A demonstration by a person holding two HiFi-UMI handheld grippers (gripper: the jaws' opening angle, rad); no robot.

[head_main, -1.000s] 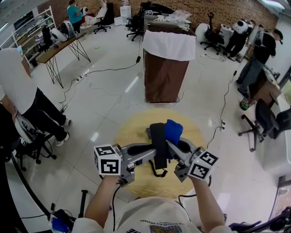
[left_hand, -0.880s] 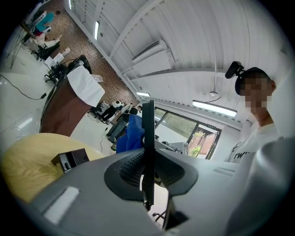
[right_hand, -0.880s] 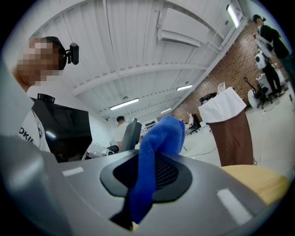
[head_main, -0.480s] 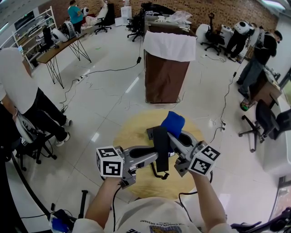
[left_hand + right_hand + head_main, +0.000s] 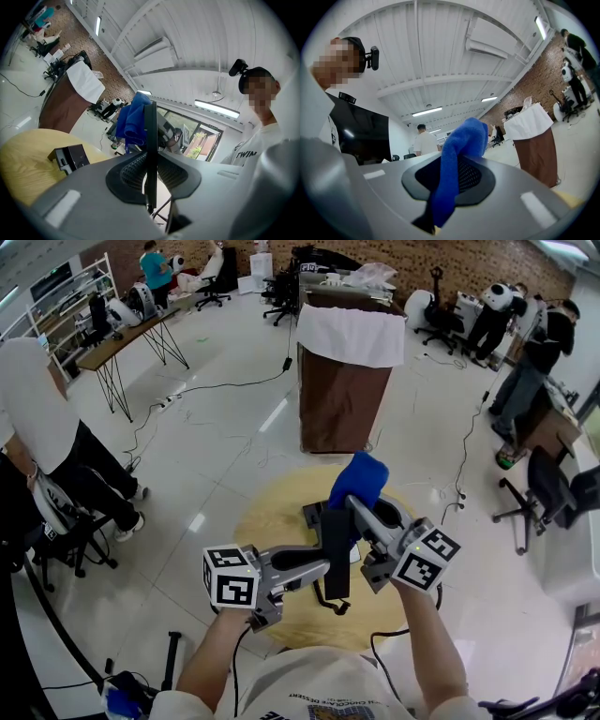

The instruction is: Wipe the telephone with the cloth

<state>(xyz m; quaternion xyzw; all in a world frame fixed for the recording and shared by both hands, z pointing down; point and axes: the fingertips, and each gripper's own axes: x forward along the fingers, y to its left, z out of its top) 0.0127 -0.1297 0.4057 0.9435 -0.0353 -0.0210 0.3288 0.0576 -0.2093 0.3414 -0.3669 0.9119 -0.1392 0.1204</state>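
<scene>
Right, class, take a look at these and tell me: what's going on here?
A person stands over a round wooden table with a gripper in each hand. The left gripper is shut on a flat black handset, held above the table with a cord dangling. The right gripper is shut on a blue cloth, close by the handset's far end; whether they touch is unclear. A black base unit sits on the table.
</scene>
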